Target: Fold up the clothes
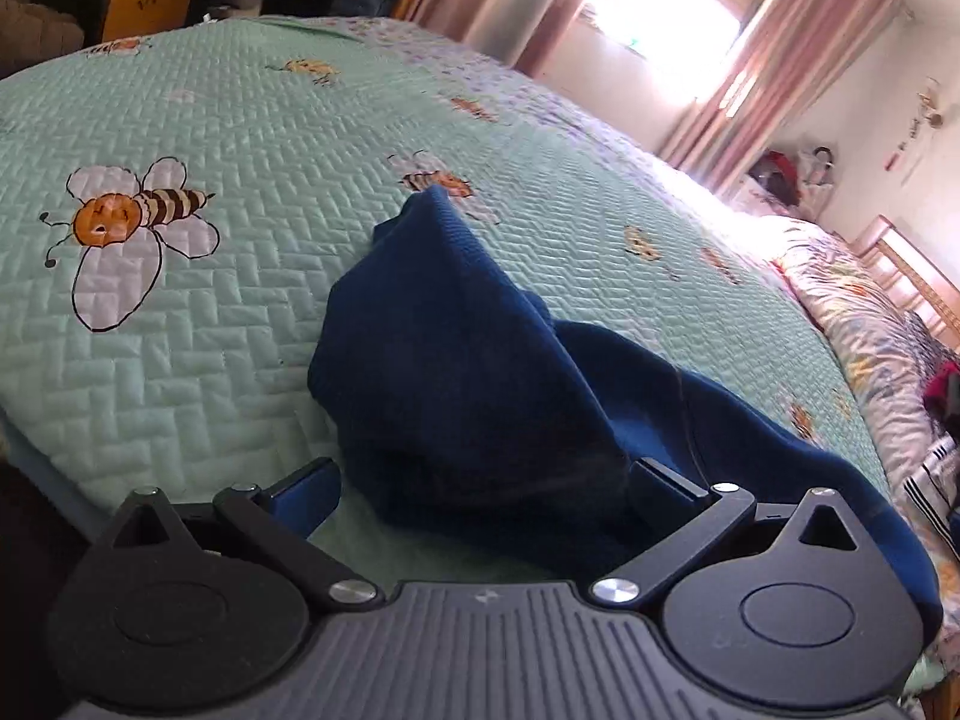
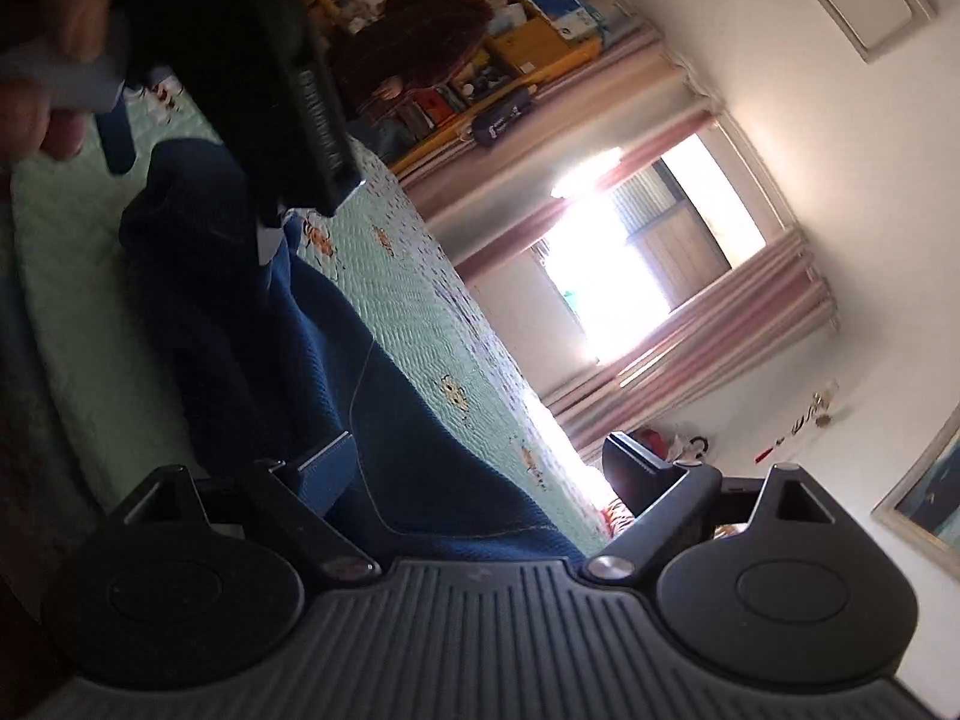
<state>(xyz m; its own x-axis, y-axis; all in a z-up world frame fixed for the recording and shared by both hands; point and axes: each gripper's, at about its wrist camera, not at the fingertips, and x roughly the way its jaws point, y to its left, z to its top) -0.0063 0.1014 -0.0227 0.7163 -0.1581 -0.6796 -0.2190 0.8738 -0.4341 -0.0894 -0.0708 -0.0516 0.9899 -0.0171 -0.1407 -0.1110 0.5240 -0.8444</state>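
A dark blue knit garment (image 1: 480, 372) lies bunched on the green quilted bedspread (image 1: 240, 300). My left gripper (image 1: 480, 480) is open, its fingers spread wide on either side of the garment's near bulge, which fills the gap between them. In the right wrist view, rolled sideways, the same garment (image 2: 336, 396) lies in front of my right gripper (image 2: 480, 468), which is open, one finger at the cloth and the other in the air. The left gripper's body (image 2: 288, 78) and the hand holding it show at the upper left there.
The bedspread has bee prints (image 1: 126, 228). A flowered duvet (image 1: 852, 300) and striped clothes (image 1: 936, 480) lie at the right end of the bed. A person (image 2: 420, 42) stands by yellow shelves beyond the bed. A bright window with pink curtains (image 1: 660, 18) is behind.
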